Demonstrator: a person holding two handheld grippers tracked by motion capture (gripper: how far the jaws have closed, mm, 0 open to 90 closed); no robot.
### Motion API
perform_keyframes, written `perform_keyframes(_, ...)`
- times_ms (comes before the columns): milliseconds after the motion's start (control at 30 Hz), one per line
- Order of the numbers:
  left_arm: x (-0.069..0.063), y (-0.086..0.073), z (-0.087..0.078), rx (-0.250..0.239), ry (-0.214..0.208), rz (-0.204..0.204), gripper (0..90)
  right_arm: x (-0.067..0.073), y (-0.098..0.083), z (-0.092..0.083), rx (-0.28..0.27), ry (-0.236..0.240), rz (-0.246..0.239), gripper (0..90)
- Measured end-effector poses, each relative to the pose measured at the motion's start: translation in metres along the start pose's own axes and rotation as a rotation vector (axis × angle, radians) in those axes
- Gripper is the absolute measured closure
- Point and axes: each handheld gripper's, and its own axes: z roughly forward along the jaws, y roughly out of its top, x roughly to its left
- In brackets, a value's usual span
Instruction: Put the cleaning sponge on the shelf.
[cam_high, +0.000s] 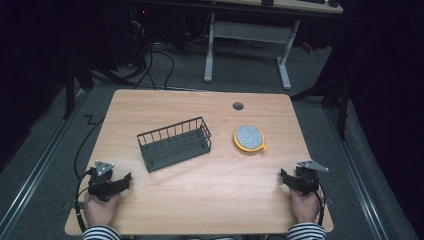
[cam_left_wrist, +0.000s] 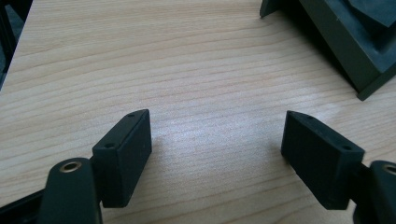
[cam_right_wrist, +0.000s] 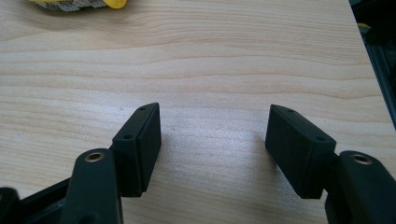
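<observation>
Two tools, left tool (cam_high: 126, 180) and right tool (cam_high: 284, 176), rest on the table (cam_high: 210, 200) at its near corners, jaws spread and empty, apparently parked; basket (cam_high: 175, 143) and sponge (cam_high: 249, 138) sit mid-table, untouched.

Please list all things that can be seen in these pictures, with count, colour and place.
table: 1, light wood, centre of the high view
basket: 1, dark wire, mid-table, left of centre
sponge: 1, round, grey top with yellow rim, right of the basket
hole: 1, dark, far edge of the table
desk: 1, white legs, behind the table
left gripper: 1, black, near left corner, jaws open
right gripper: 1, black, near right corner, jaws open
sleeves: 2, striped, bottom edge
</observation>
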Motion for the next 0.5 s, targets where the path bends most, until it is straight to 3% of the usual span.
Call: perform_keyframes(500, -0.0004, 0.0000, -0.0002, -0.007, -0.006, 0.004, 28.7, -0.0001, 0.0000, 0.0001, -0.001, 0.005, 0.001, 35.9)
